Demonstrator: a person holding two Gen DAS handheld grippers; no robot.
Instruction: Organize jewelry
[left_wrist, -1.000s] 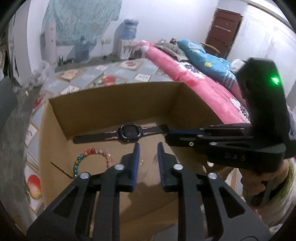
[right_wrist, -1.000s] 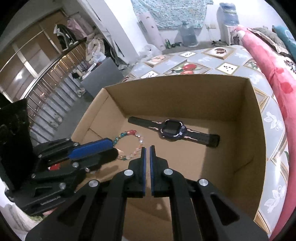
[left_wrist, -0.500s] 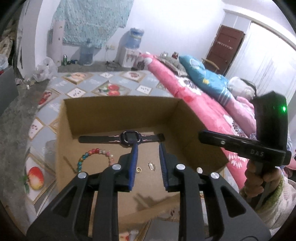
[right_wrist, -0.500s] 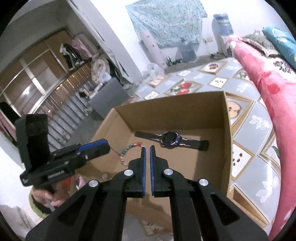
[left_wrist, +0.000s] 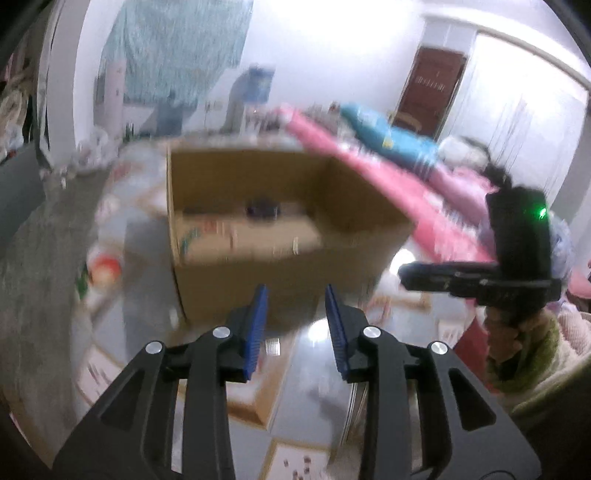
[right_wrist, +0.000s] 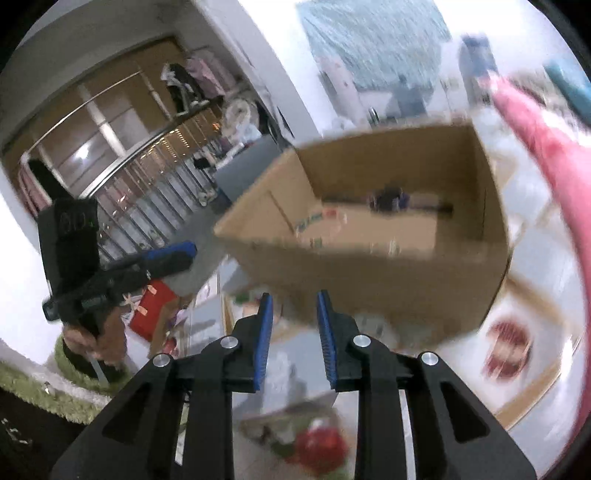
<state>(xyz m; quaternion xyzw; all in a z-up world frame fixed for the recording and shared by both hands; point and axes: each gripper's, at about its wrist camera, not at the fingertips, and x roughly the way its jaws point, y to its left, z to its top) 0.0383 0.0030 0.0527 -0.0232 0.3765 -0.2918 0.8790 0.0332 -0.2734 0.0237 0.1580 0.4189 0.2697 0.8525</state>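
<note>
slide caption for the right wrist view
Open right tool, holding nothing, faces a cardboard box with a watch inside.

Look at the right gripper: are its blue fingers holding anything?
No, the right gripper has empty space between its blue fingers, short of the brown cardboard box.

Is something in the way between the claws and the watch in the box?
Yes. The box's near wall stands between both claws and the watch, which lies on the floor of the box by the far wall. The left claw and right claw are both open and empty, outside the box, so they must go over the wall.
</note>
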